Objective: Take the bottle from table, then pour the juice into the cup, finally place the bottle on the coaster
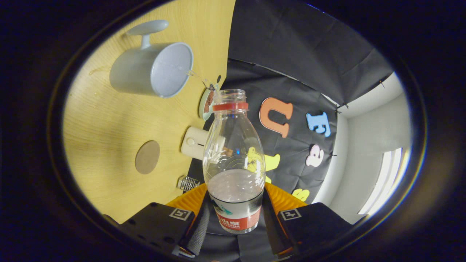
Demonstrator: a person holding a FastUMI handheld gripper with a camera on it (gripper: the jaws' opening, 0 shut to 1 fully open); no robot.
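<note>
The pale wooden table, with fine straight grain running across a smooth surface, appears rolled sideways in the gripper view and fills the left of the scene. To its right hangs the matte, creased black cloth wall, with a plain white wall beyond it on the far right.

The clear plastic bottle with a rounded shoulder, ribbed body, red neck ring and open mouth sits between the gripper's fingers. The gripper is clamped on the labelled lower part of the bottle, one finger pressing each side. Milky pale liquid fills the bottle's near part, close to the fingers, and a thin clear stream leaves the mouth toward the cup.

The pale grey smooth cylindrical cup, with a curved handle, stands on the table beyond the bottle's mouth and to its left, its opening facing the bottle.

A cream rounded rectangular device lies on the table just left of the bottle's shoulder. The round flat brown coaster, matte like cork, lies on the table left of the bottle, well apart from the cup. A small round greenish disc sits by the bottle's neck. A small clear ridged object rests near the left finger.
</note>
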